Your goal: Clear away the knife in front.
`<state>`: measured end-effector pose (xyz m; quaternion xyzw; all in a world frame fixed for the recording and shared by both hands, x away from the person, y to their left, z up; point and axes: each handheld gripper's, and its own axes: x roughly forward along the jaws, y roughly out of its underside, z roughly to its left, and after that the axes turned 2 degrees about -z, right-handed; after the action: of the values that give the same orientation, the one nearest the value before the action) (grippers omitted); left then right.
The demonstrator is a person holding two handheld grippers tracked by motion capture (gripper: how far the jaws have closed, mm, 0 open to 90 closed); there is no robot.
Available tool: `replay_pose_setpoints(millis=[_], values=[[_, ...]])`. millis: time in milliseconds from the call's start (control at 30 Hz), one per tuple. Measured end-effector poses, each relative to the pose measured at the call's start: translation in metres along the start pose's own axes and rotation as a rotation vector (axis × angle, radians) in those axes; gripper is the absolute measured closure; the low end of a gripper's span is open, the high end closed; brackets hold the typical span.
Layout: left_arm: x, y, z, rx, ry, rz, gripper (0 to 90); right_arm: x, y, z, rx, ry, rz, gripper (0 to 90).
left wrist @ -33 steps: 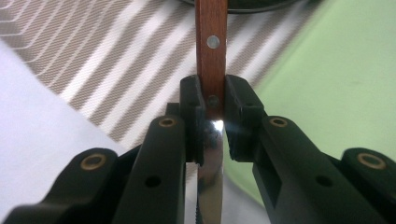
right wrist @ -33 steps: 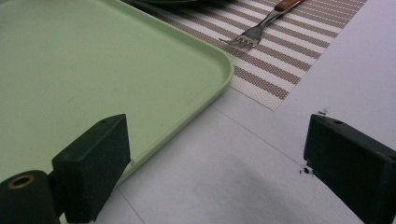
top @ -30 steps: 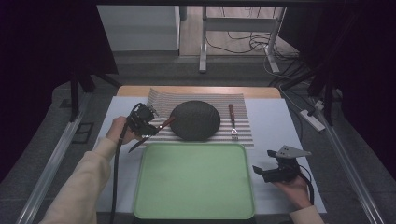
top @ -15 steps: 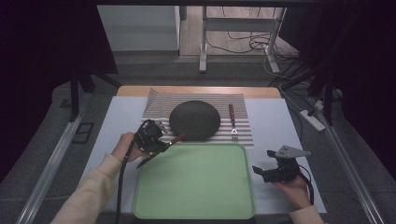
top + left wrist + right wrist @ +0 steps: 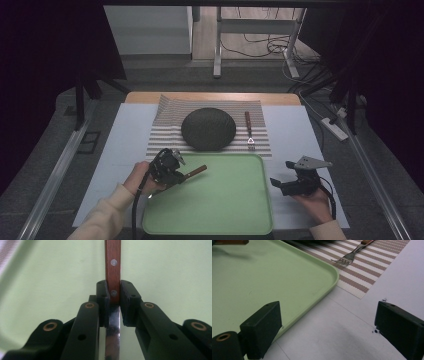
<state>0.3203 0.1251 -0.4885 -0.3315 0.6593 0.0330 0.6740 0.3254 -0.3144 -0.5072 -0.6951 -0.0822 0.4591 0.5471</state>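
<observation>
Currently I have 1 knife (image 5: 113,270) clamped in the left hand-held gripper (image 5: 167,167). In the left gripper view both pads press on the wooden handle where it meets the metal blade, with the blade running back between the jaws toward the camera and the riveted handle pointing away. In the high view the handle sticks out toward the right, above the near-left part of the green tray (image 5: 250,215); I cannot tell whether any part of the knife touches the tray.

Handling, in my judgement: the knife is stiff and light, so it will not sag in the grip. The polished blade looks slippery, the wood less so. The present hold sits at the junction of the 2, which I consider acceptable; a hold fully on the wood would resist sliding better. The flat sides suit parallel pads. Dropping it would do little harm beyond a clatter on the tray.

The right hand-held gripper (image 5: 295,182) rests beside the tray's right edge on the white surface (image 5: 300,135), jaws spread wide with nothing between them.

Beyond the tray, a dark round plate (image 5: 208,129) and 1 fork (image 5: 248,131) lie on a striped placemat (image 5: 167,135), well apart from both hand-held grippers.
</observation>
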Motion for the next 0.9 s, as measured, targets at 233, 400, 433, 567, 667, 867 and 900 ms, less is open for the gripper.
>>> replay_pose_setpoints(millis=[233, 400, 433, 567, 667, 867, 900], values=[[0.015, 0.000, -0.020, 0.042, 0.030, 0.032, 77.7, 0.000, 0.000, 0.000, 0.000, -0.001, 0.003, 7.2], [0.018, 0.005, -0.026, 0.043, 0.033, 0.035, 77.7, 0.000, 0.000, 0.000, 0.000, -0.001, 0.003, 7.2], [0.018, 0.006, -0.026, 0.042, 0.031, 0.029, 77.6, 0.000, 0.000, 0.000, 0.000, 0.000, 0.004, 7.2], [0.014, 0.003, -0.024, 0.022, 0.002, -0.034, 63.6, 0.000, 0.000, 0.000, -0.002, -0.001, 0.003, 7.2], [0.009, -0.003, -0.024, 0.033, 0.004, -0.101, 63.9, -0.001, 0.000, 0.000, 0.000, 0.002, 0.002, 7.2], [0.017, -0.023, -0.030, 0.087, 0.059, -0.152, 88.7, -0.001, 0.000, 0.000, -0.002, 0.004, 0.004, 7.2], [0.020, -0.027, -0.032, 0.101, 0.068, -0.140, 88.8, -0.001, 0.000, 0.001, -0.002, 0.003, 0.004, 7.2]])
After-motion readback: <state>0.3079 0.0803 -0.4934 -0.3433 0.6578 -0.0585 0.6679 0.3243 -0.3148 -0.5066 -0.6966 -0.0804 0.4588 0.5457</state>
